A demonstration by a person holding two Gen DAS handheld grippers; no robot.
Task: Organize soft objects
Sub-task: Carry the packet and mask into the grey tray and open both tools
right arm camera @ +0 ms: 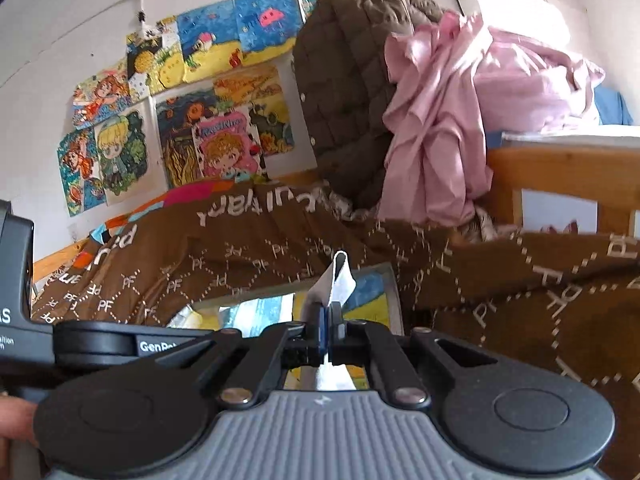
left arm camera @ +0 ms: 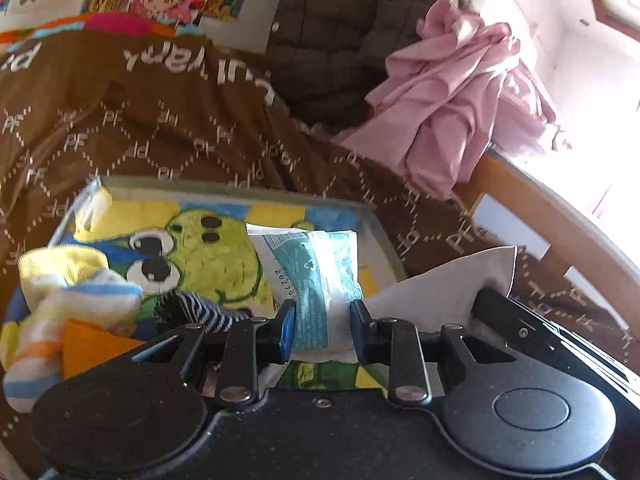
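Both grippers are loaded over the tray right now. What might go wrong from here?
The left gripper pinches the tissue pack only at its near end; the soft pack may sag or slip out. The right gripper holds a thin white tissue that might tear or snag. Socks piled at the tray's edge could get knocked out.

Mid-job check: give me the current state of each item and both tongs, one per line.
Left tongs: shut on tissue pack.
Tissue pack: gripped, upright over the tray.
Right tongs: shut on white tissue.
White tissue: pinched, folded, sticking up.
Tray: on the brown blanket, holding socks.
Socks: loose pile at the tray's left end.
Brown blanket: spread out, rumpled.
Pink cloth: crumpled heap on the bed rail.
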